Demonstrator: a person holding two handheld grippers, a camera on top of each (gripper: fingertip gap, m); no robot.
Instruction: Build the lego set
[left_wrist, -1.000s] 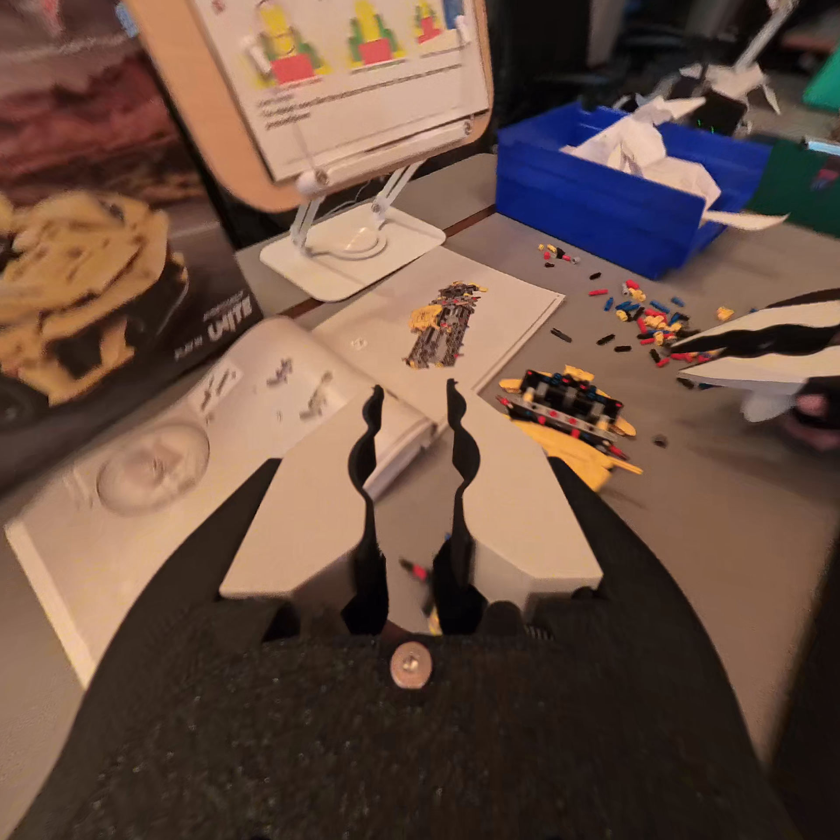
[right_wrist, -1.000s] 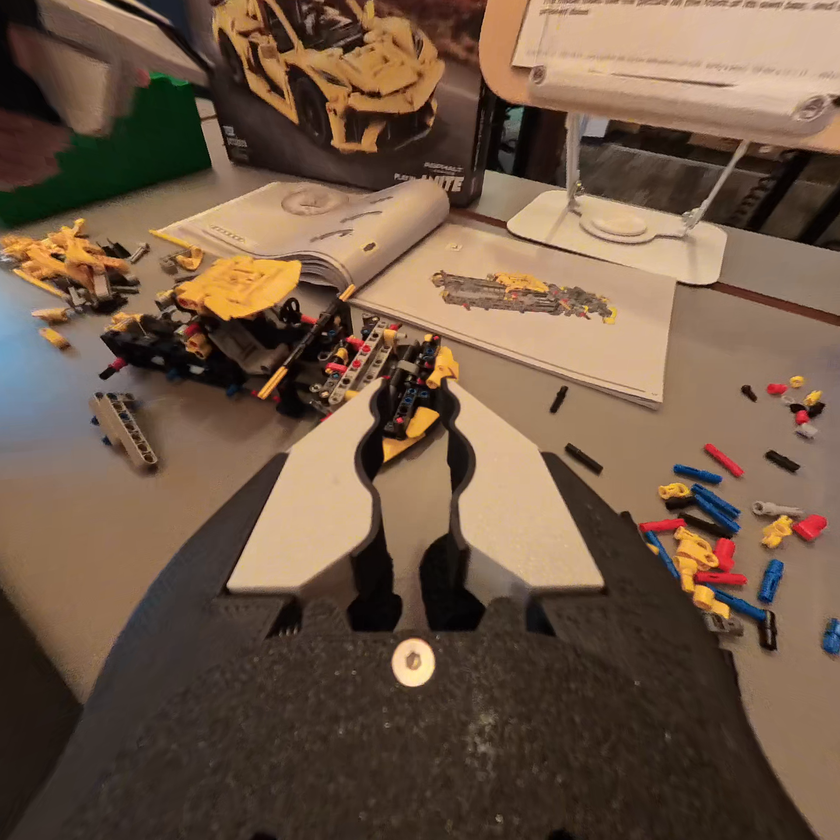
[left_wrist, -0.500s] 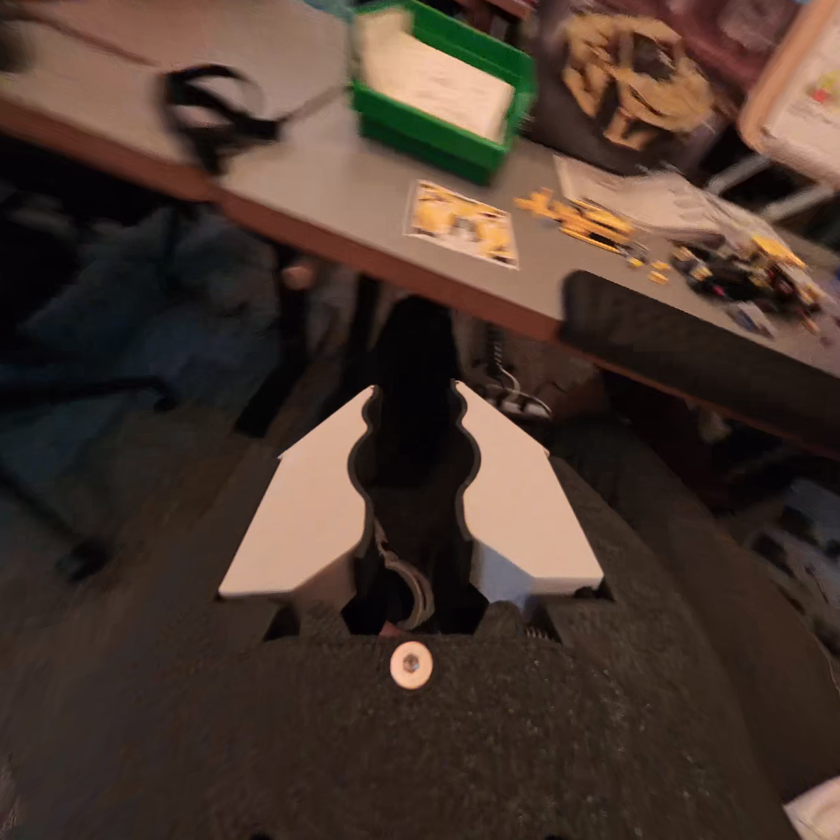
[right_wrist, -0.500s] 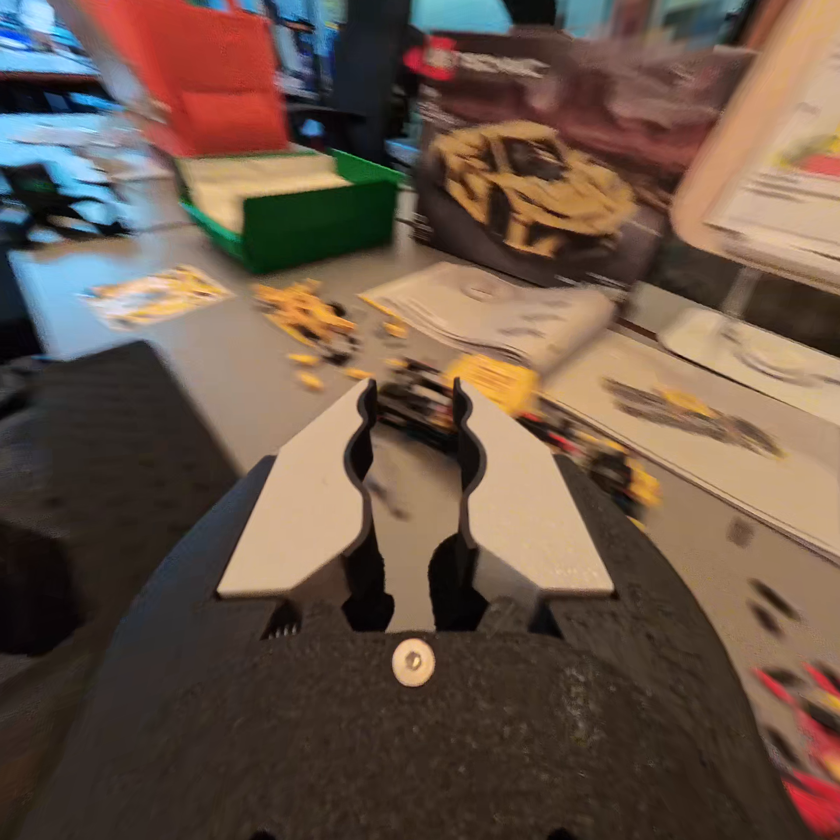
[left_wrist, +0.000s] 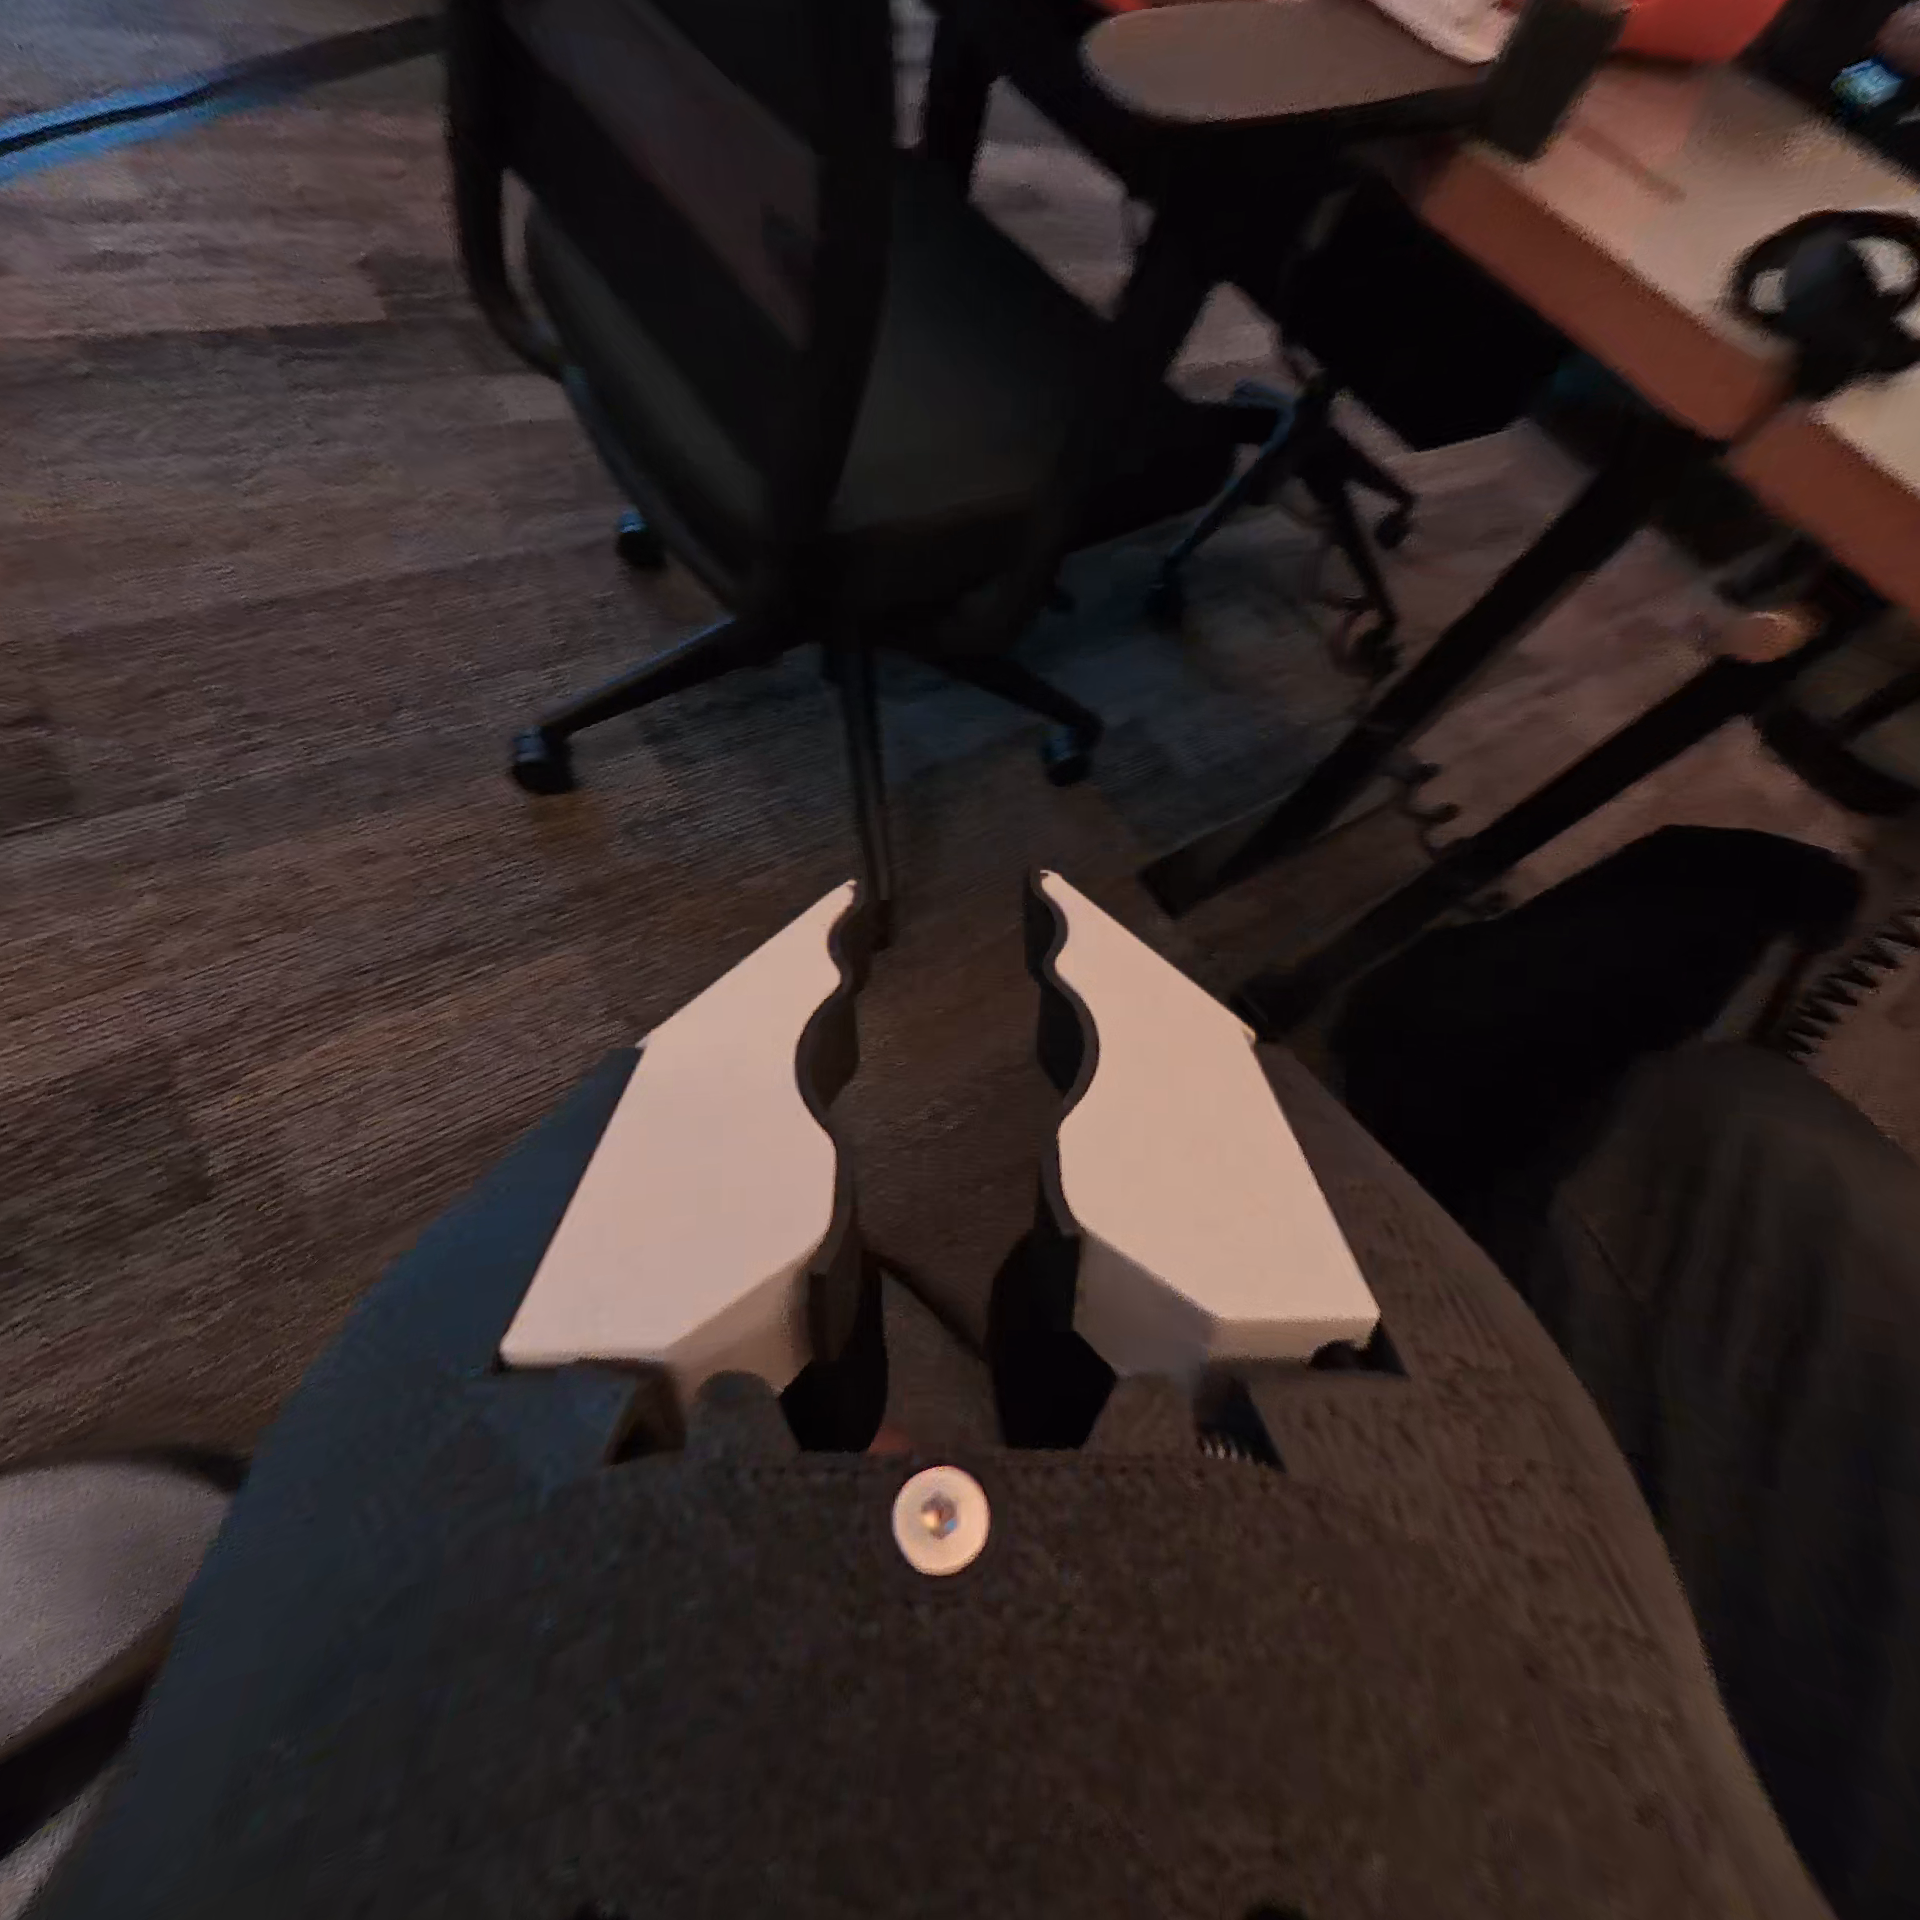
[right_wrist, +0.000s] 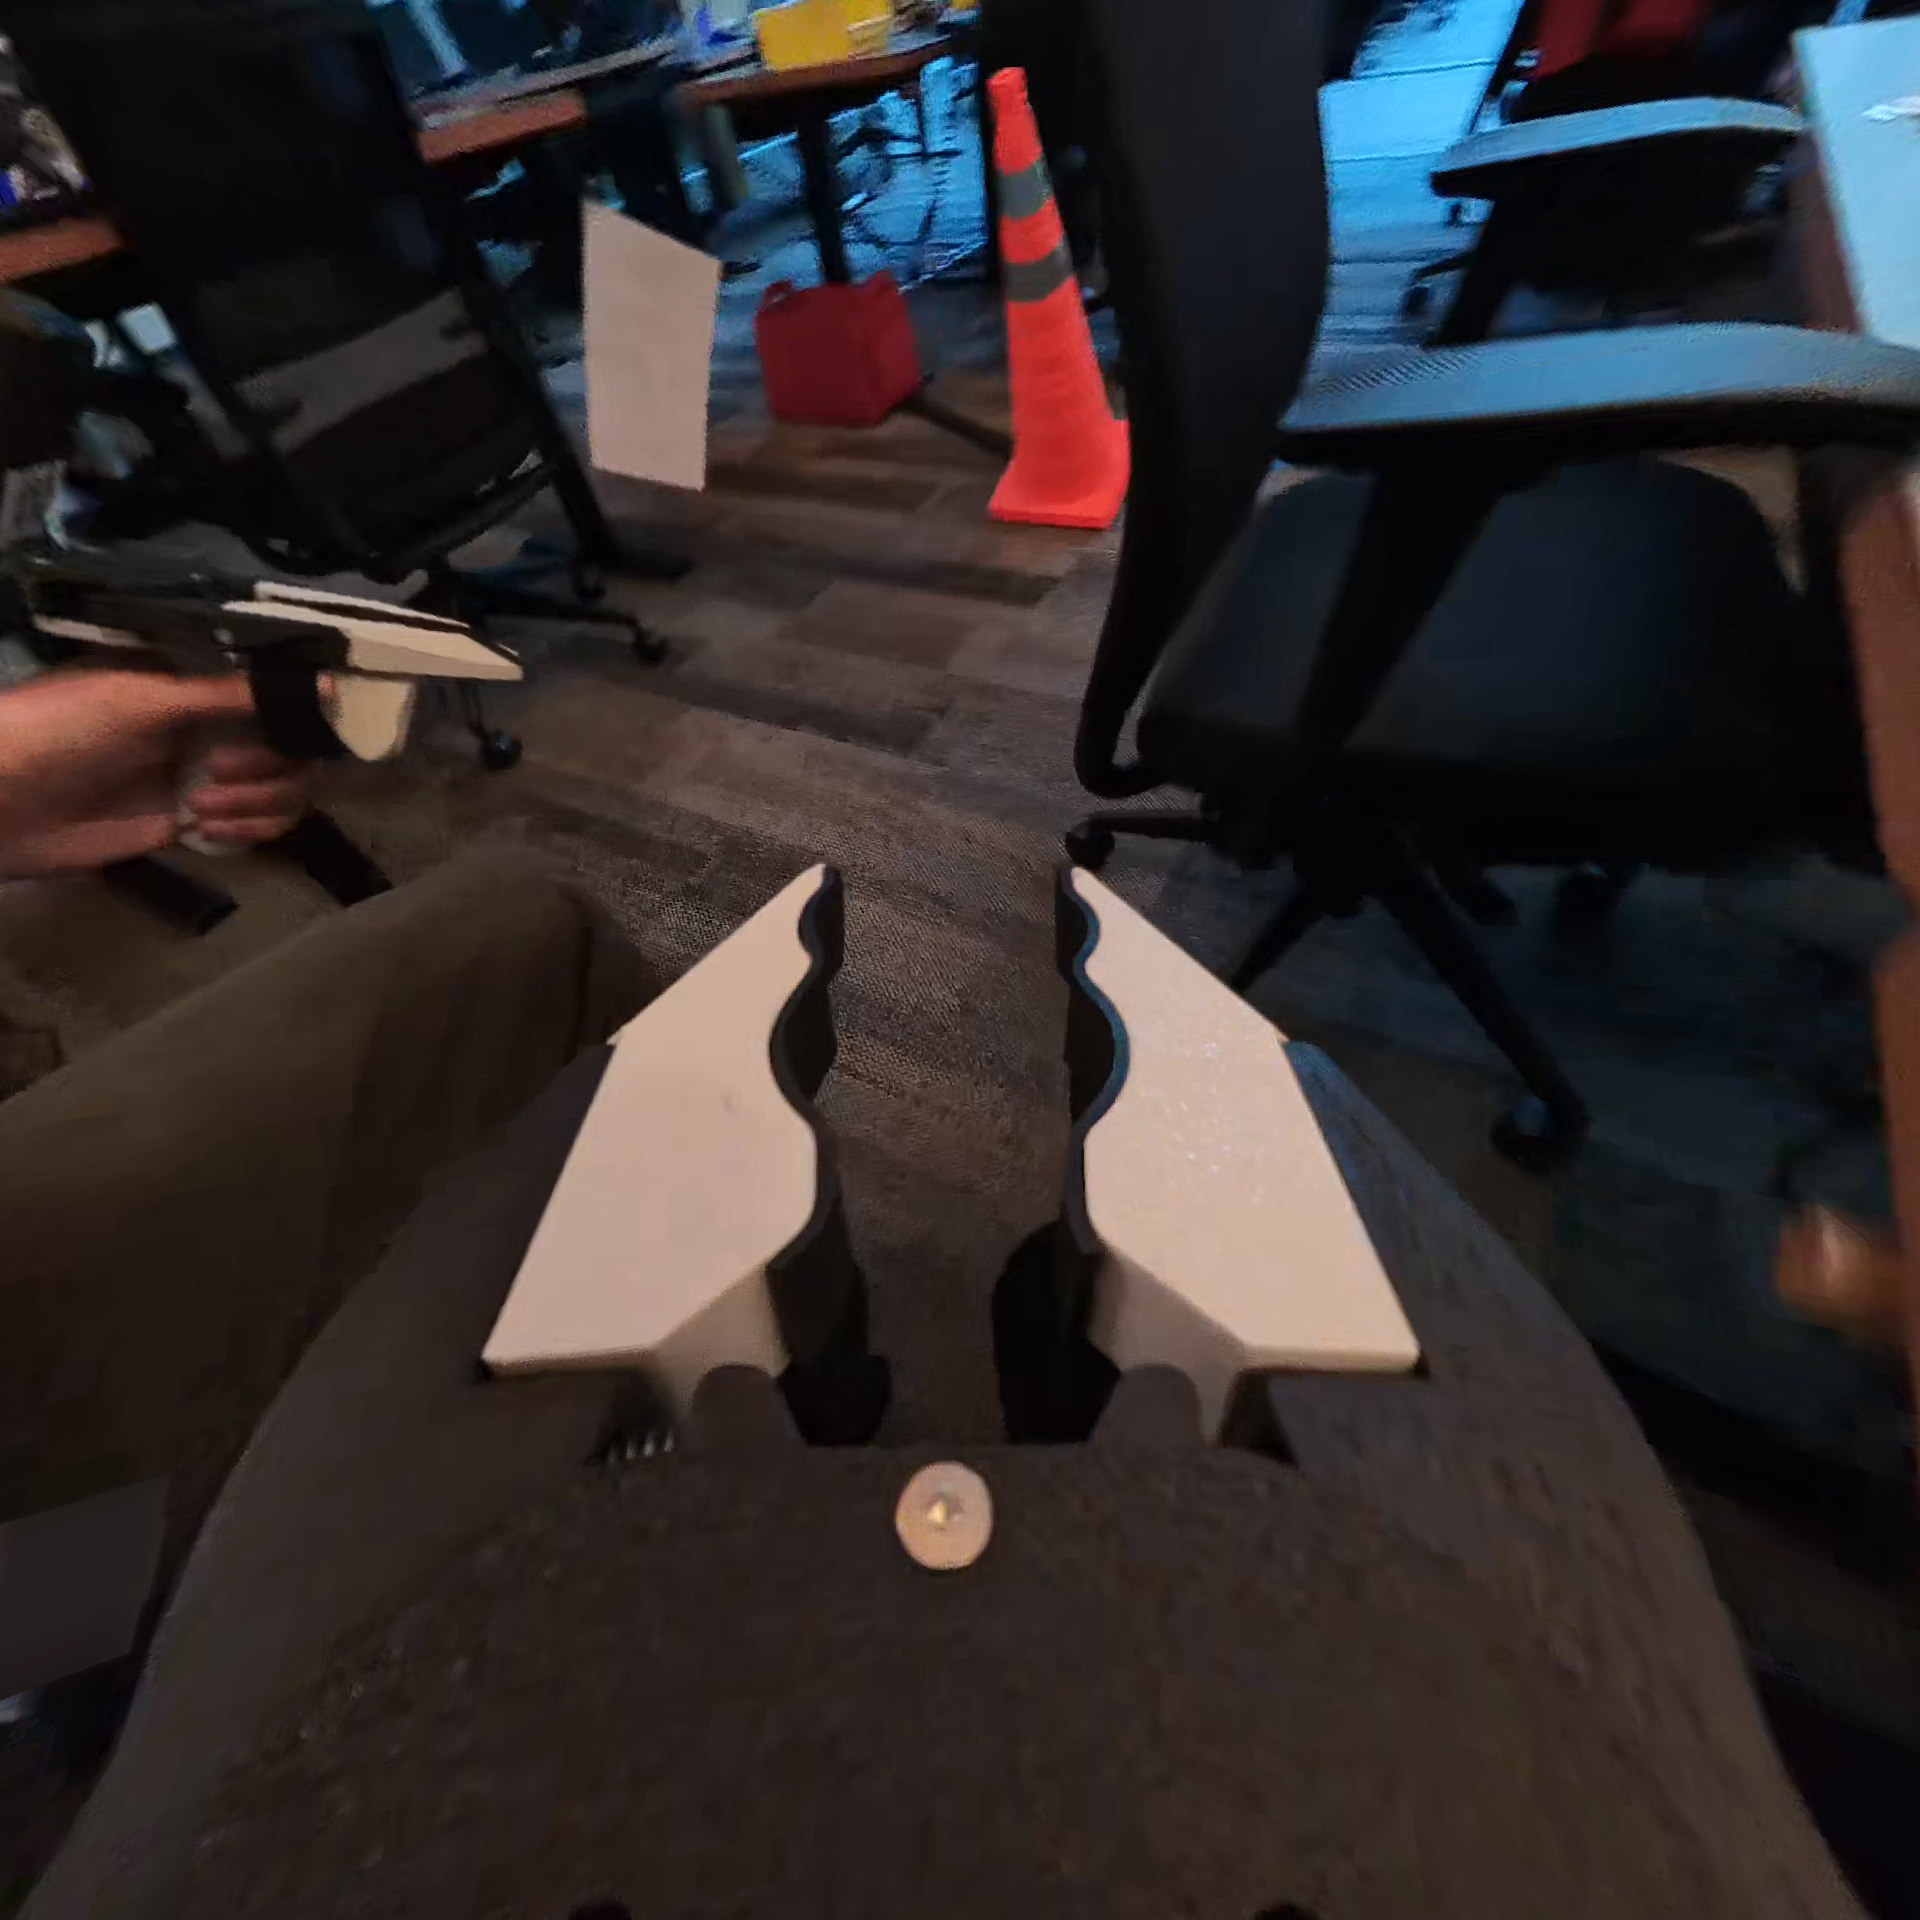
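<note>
No lego parts, booklet or box show in either view now. My left gripper (left_wrist: 943, 894) is open and empty, pointing down at the carpet in front of a black office chair (left_wrist: 831, 416). My right gripper (right_wrist: 943, 883) is open and empty, pointing at the carpeted floor. The left gripper also shows in the right wrist view (right_wrist: 457, 649), held level in a hand (right_wrist: 114, 769) at the far left.
A table edge (left_wrist: 1621, 239) runs along the upper right of the left wrist view. In the right wrist view a black chair (right_wrist: 1507, 644) stands at right, an orange cone (right_wrist: 1049, 332) and a red box (right_wrist: 831, 348) farther off. A trouser leg (right_wrist: 260, 1122) lies at lower left. The left gripper's tips are roughly 35 centimetres from the right gripper's.
Both grippers have swung away from the table and its lego parts, leftward and down toward the floor and chairs. Both stay open and empty.
</note>
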